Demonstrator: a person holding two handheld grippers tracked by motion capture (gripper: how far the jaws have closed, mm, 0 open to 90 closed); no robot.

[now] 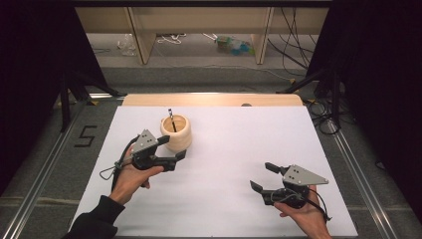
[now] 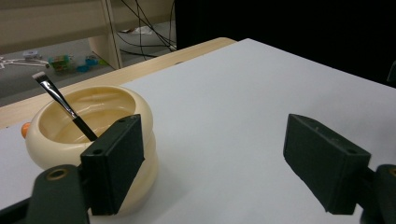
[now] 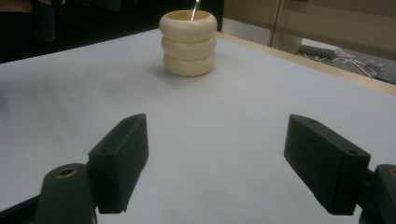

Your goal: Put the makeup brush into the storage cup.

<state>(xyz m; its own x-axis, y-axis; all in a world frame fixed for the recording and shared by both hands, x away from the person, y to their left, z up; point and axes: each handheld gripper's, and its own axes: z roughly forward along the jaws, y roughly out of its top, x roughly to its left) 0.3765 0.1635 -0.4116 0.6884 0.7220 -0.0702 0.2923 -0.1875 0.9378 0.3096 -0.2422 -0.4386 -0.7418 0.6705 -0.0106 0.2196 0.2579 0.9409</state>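
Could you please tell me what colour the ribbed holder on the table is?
Cream holder, clearest in the right gripper view.

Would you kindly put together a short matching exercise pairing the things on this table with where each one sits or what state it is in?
Things:
1. brush
2. cream pot
3. left gripper
4. right gripper

Places or states:
A. open, over bare white sheet, well away from the pot
B. leaning inside the pot, bristles up
C. open, right beside the pot
D. standing upright on the white sheet, toward the far side

Pairs: 1-B, 2-D, 3-C, 4-A
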